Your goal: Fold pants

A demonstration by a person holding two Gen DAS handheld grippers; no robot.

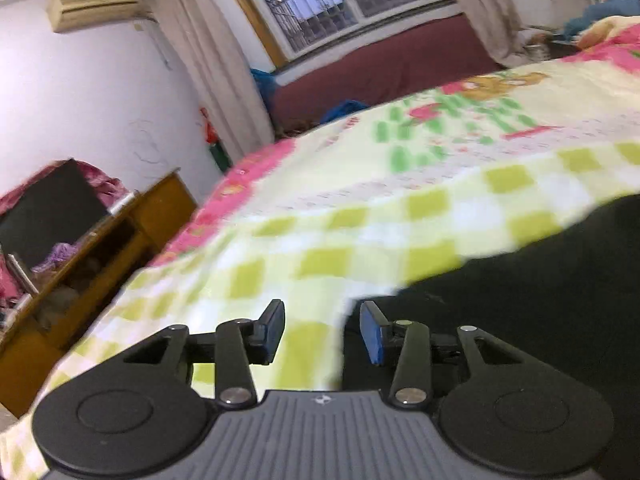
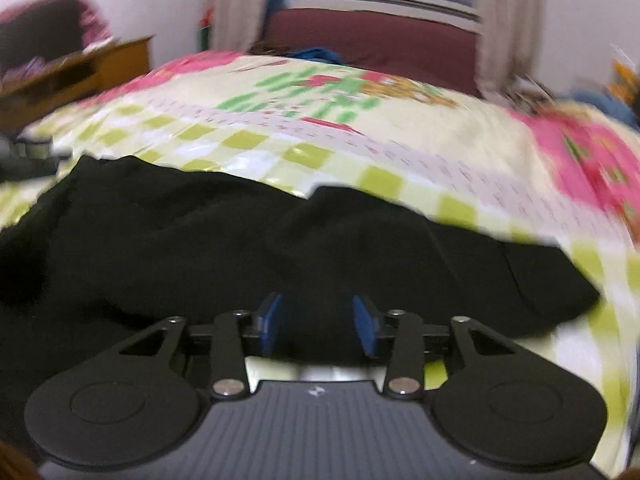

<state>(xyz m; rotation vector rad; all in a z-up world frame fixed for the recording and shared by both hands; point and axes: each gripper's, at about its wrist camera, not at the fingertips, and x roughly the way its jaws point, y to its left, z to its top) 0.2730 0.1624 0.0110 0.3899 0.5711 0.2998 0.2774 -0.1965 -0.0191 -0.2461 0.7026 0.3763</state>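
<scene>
Black pants waiting on the bed as you are bringing both tools in.

The limp black fabric pants [image 2: 248,240] are lying rumpled on the checked green-and-white bedspread [image 2: 400,152]; you are handling light, floppy cloth, so pinch a hem or waistband edge. Your left hand-held gripper [image 1: 322,332] and right hand-held gripper [image 2: 318,326] are both standing partly open, clamping nothing. Only the right view is showing the whole garment.
</scene>
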